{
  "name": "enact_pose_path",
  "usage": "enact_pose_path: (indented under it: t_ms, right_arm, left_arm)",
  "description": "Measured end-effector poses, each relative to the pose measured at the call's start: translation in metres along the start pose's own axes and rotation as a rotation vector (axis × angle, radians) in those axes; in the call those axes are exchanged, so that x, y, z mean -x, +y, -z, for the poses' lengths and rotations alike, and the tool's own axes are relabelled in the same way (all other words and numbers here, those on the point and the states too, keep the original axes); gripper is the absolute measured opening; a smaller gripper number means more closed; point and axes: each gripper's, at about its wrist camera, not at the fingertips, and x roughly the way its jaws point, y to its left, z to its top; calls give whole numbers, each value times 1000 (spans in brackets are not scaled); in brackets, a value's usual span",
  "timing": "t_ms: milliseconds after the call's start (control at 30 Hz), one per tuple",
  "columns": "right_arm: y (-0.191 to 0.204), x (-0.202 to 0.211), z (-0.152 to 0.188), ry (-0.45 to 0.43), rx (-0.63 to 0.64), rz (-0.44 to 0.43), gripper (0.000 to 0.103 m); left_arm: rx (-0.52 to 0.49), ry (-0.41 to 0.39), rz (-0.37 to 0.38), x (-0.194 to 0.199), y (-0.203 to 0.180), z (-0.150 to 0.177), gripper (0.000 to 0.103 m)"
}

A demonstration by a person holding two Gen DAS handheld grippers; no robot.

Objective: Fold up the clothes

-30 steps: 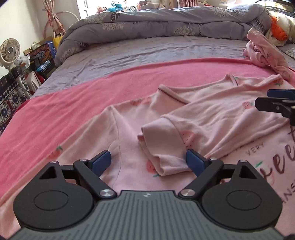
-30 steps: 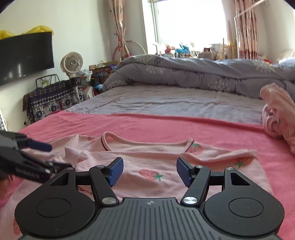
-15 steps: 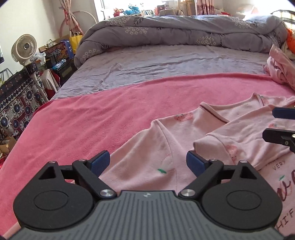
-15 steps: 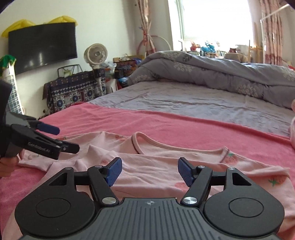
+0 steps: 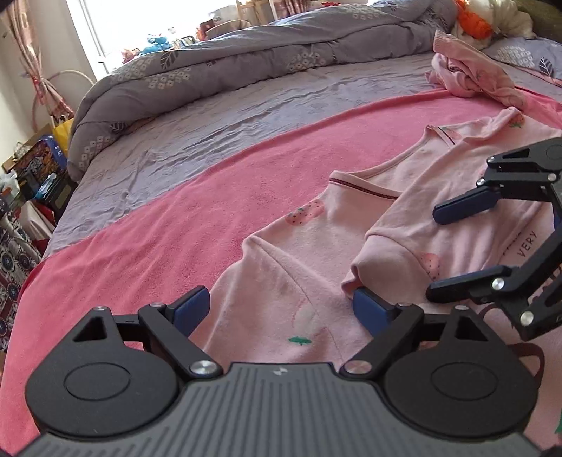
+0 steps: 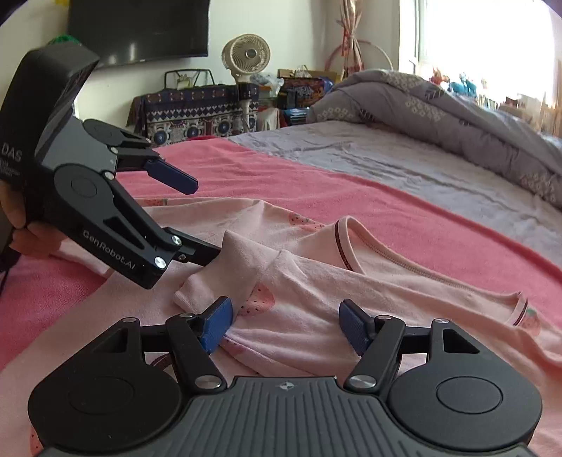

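Observation:
A pale pink strawberry-print shirt [image 5: 309, 253] lies flat on the pink blanket [image 5: 158, 246]. One sleeve is folded across its chest, with the cuff [image 5: 379, 253] loose on top. My left gripper [image 5: 281, 309] hovers open over the shirt's shoulder, its right pad just beside the cuff. My right gripper [image 5: 435, 255] stands open on the other side of the cuff, turned on its side. In the right wrist view the right gripper [image 6: 285, 318] is open low over the sleeve [image 6: 224, 274]. There the left gripper [image 6: 203, 220] has its lower finger at the cuff's fold. Neither holds cloth.
A crumpled pink garment [image 5: 470, 73] lies at the far right of the bed. A grey duvet [image 5: 246, 63] is bunched along the far side, on a grey sheet [image 5: 210, 133]. A fan [image 6: 249, 52], a wall screen [image 6: 140, 28] and cluttered furniture [image 6: 193, 112] stand beyond the bed. A hand [image 6: 31, 232] holds the left gripper.
Both grippers have rolled and drawn together around the folded sleeve. The right gripper now reaches well into the left wrist view, and the left gripper looms large in the right wrist view. Both stay open.

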Motion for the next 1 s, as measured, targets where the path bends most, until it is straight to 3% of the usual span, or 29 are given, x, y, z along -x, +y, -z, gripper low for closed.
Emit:
enact_pose_path:
  t_ms: [133,300,367,433,533,600,767,867,1000]
  right_arm:
    - [1,1,0,1,6,4,69]
    - [-2,1,0,5,-15,-7,70]
    - [-2,2,0,5,-14,-6,70]
    - [-1,2,0,5,-11,-4,70]
    - [-1,2,0,4,-5,0,70]
    - [-1,2,0,4,-7,0,70]
    - [-6,12,0,-29,-31,-21,71]
    - [-28,45,-3,-98,-143,-47,72]
    - [-55,96,10,-148,-198,93,76]
  left_arm:
    - [35,-19,43,-6,8,-3,91]
    - [110,-4,33,-16,18,-3,93]
    - [118,-8,8,-15,19,-2,93]
    - [137,2,-98,-16,23,-2,93]
    - [232,29,-105,-18,42,3,92]
    - [242,15,-118,-7,43,4,90]
    - [144,-62,-124,32,15,0,89]
    - [6,-102,-152,48,-23,-6,89]
    - [-218,-117,-173,50,-76,-6,89]
